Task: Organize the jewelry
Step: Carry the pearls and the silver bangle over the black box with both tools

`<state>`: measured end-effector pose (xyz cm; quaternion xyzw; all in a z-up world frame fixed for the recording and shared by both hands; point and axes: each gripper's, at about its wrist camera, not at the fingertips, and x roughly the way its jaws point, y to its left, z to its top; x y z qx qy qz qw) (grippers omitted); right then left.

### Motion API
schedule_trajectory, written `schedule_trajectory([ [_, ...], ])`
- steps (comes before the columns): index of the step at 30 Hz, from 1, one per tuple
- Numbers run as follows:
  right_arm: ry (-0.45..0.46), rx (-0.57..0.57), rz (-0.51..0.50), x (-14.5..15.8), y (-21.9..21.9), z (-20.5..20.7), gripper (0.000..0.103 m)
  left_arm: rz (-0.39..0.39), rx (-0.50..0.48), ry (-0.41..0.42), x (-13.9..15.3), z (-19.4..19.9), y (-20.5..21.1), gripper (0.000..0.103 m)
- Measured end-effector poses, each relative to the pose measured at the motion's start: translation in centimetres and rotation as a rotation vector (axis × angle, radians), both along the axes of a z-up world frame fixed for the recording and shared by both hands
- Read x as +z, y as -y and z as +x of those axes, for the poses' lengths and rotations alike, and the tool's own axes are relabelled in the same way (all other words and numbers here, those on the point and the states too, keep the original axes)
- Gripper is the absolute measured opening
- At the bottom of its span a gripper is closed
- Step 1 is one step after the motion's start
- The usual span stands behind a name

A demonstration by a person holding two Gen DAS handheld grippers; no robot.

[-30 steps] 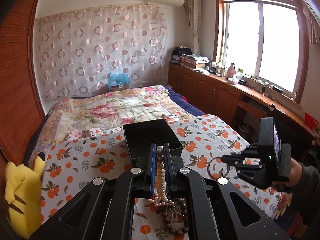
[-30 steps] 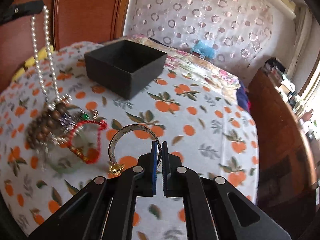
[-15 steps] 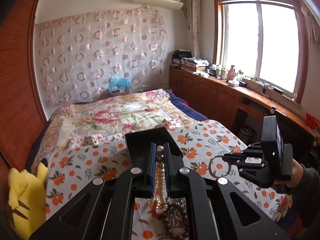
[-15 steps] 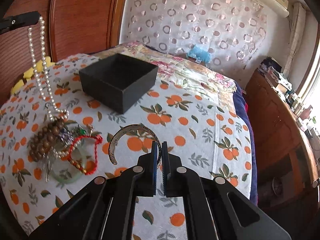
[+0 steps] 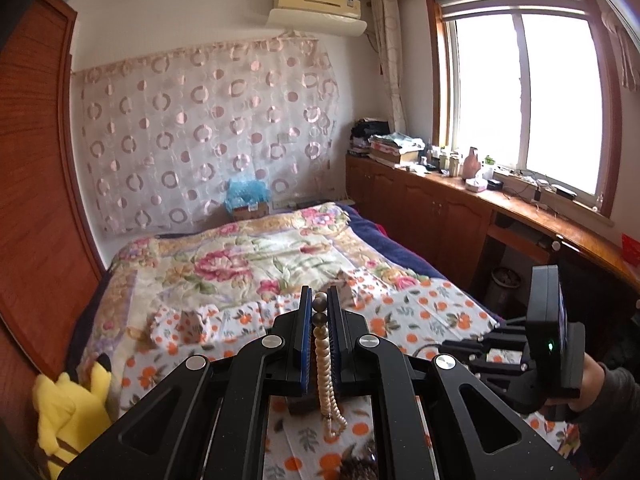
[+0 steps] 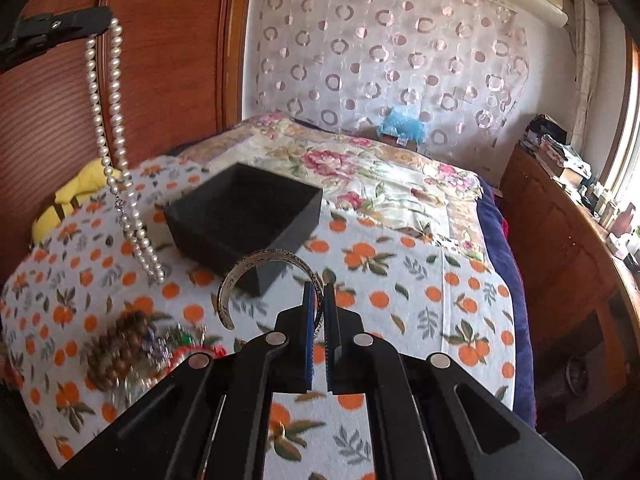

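My left gripper [image 5: 319, 300] is shut on a pearl necklace [image 5: 325, 372] that hangs down between its fingers. From the right wrist view the same pearl necklace [image 6: 116, 152] dangles clear of the cloth from the left gripper [image 6: 105, 23], left of an open black box [image 6: 244, 216]. My right gripper [image 6: 319, 292] is shut on a silver cuff bracelet [image 6: 256, 264], held in the air just in front of the box. A heap of brown beads and red and green jewelry [image 6: 128, 348] lies on the orange-print cloth [image 6: 420, 300]. The right gripper [image 5: 444, 348] shows at the right of the left wrist view.
The cloth covers the foot of a bed with a floral quilt [image 5: 240, 264]. A yellow plush toy [image 5: 68, 412] sits at the left edge. Wooden wardrobe [image 6: 160, 60] on the left, wooden cabinets [image 5: 440, 208] under the window on the right.
Both grippers have risen. The pearl necklace has lifted off the jewelry heap and now hangs free. The cuff bracelet has come up off the cloth, toward the black box.
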<state>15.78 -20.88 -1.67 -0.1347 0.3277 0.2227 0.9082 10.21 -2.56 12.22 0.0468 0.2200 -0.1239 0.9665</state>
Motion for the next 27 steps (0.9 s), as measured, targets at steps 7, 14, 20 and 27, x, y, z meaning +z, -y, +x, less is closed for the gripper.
schedule_trajectory([
  [7, 0.008, 0.001, 0.026, 1.3, -1.1, 1.7, 0.005, 0.023, 0.024, 0.028, 2.4, 3.2, 0.5, 0.007],
  [14, 0.007, -0.002, 0.047, 2.1, -2.2, 3.5, 0.005, 0.03, 0.044, -0.021, 1.0, 6.5, 0.5, 0.007],
  [20, -0.008, -0.01, 0.057, 1.3, -3.1, 5.5, 0.005, 0.0, 0.057, -0.149, -4.6, 8.7, -0.6, 0.007],
  [27, -0.029, 0.018, 0.057, -0.1, -5.0, 7.1, 0.005, 0.002, 0.075, -0.208, -9.1, 7.2, -2.7, 0.008],
])
